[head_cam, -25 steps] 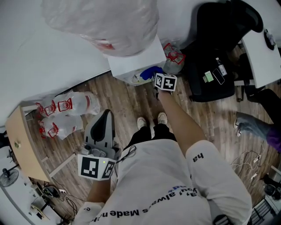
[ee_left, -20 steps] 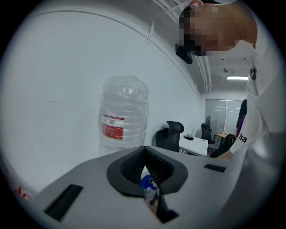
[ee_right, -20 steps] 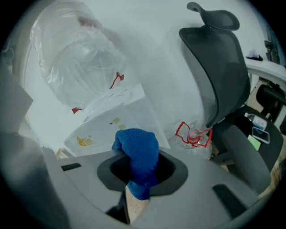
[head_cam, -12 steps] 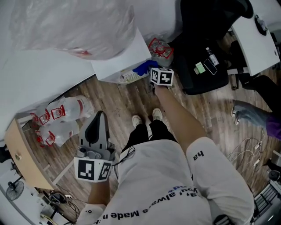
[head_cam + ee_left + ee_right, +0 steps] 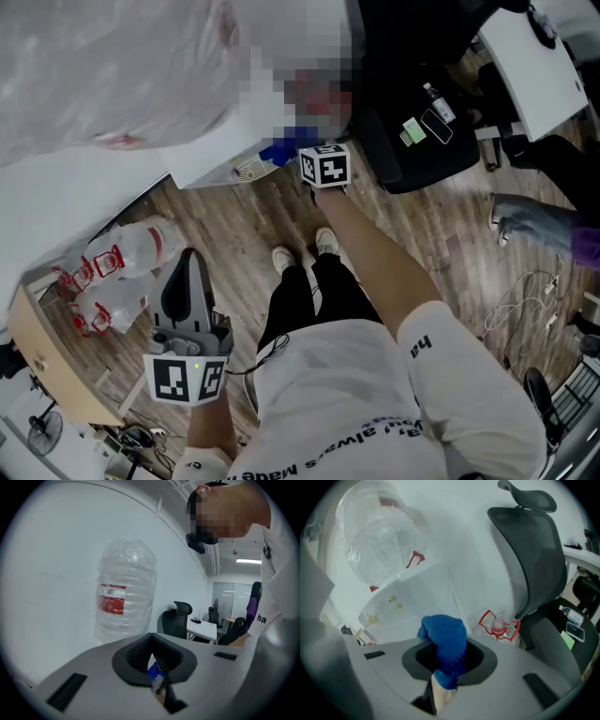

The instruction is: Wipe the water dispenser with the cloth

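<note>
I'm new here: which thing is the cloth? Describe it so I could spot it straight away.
Find the white water dispenser against the wall, with the big clear bottle on top. Right in front of it, the right tongs pinch a small bunched cloth. It is the only bright blue thing there, and it has a knitted texture.

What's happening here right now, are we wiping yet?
A person stands in front of the white water dispenser with a tool in each hand. The right tool is shut on the blue cloth and is held out at the dispenser's lower front. Whether the cloth touches the dispenser cannot be told. The left tool is shut and holds nothing, hanging low at the person's left side, away from the dispenser.
</note>
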`<control>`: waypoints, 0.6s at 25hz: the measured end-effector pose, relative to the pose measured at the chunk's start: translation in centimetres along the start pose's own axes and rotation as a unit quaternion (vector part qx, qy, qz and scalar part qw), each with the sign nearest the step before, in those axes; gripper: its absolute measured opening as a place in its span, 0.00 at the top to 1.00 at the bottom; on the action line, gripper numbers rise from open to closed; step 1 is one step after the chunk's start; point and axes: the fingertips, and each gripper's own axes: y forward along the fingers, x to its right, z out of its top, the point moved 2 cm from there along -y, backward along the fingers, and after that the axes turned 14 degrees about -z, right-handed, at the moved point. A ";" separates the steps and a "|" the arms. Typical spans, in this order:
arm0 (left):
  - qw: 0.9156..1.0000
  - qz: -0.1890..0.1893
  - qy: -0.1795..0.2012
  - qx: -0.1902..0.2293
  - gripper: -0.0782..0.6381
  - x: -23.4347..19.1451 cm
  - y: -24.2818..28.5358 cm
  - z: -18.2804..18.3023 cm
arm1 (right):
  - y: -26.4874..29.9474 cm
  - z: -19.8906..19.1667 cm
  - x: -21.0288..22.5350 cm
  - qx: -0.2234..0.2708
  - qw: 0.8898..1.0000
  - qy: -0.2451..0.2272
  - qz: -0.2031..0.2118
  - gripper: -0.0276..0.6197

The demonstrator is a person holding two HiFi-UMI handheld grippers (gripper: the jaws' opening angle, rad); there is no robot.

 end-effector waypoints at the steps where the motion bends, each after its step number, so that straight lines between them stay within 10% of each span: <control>1: 1.000 0.002 0.002 0.000 0.87 -0.3 0.1 -0.2 | 0.2 -0.2 0.1 0.000 1.000 -0.003 -0.001 0.83; 15: 1.000 0.017 0.016 0.008 0.87 -3.6 1.8 -3.9 | 3.9 -3.5 1.5 0.005 0.999 -0.044 -0.006 0.83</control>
